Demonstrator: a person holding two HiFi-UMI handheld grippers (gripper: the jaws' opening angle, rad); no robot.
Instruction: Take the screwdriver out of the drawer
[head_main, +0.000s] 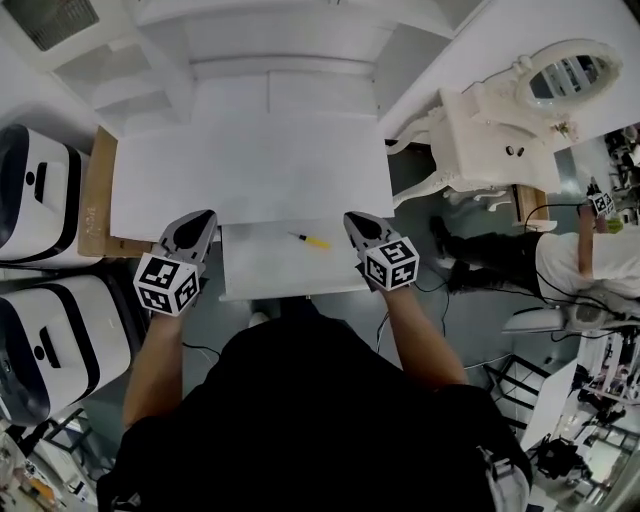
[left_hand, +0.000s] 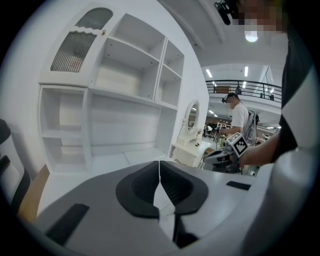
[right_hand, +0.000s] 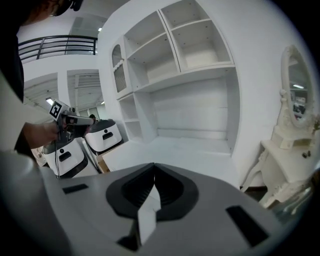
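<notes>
While screwdriver (head_main: 312, 241) lies in drawer (head_main: 262, 272), left gripper (head_main: 205, 217), right gripper (head_main: 352, 218) flank it, jaws together, empty

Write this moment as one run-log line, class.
drawer: open | screwdriver: lying in drawer, untouched | left gripper: shut, empty | right gripper: shut, empty

My head camera looks steeply down on the white desk (head_main: 250, 180) from above its front edge. Both gripper views ride low at that edge, facing the desk's shelves (left_hand: 131, 70) closely; all share its top.
</notes>
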